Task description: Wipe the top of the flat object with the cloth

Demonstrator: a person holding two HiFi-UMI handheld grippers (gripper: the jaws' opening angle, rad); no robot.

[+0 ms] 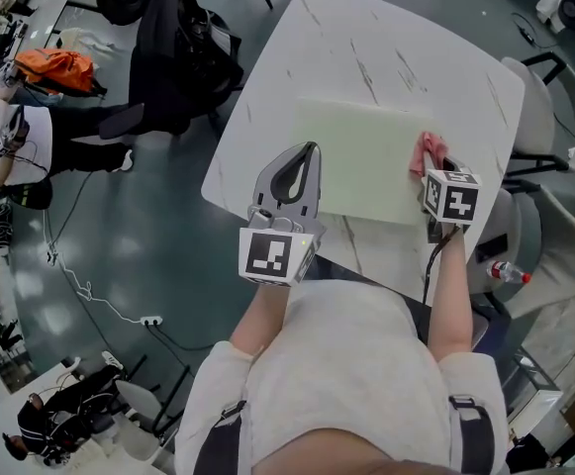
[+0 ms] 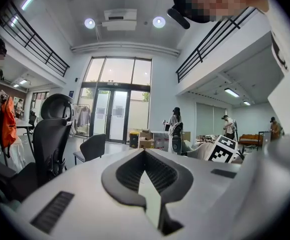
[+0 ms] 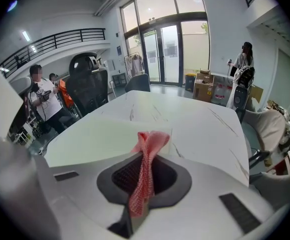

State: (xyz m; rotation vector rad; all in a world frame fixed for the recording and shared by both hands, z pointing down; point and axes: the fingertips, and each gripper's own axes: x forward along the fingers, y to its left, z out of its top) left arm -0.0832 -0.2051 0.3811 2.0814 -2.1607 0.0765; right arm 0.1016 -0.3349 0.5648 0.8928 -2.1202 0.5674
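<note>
A pale green flat board (image 1: 371, 156) lies on the white marble table (image 1: 366, 47). At the board's right edge, my right gripper (image 1: 433, 166) is shut on a pink-red cloth (image 1: 429, 149). In the right gripper view the cloth (image 3: 147, 146) stands bunched up out of the jaws of the right gripper (image 3: 144, 160), with the board (image 3: 100, 139) lying ahead and to the left. My left gripper (image 1: 311, 151) rests at the board's left edge. Its jaws meet at the tip of the left gripper (image 2: 145, 154), and I see nothing held there.
A black office chair draped with dark clothing (image 1: 173, 38) stands off the table's far left corner. Grey chairs (image 1: 544, 97) stand to the right, with a red-capped bottle (image 1: 505, 272) near one. People sit at the far left (image 1: 10, 146). A cable and power strip (image 1: 150, 320) lie on the floor.
</note>
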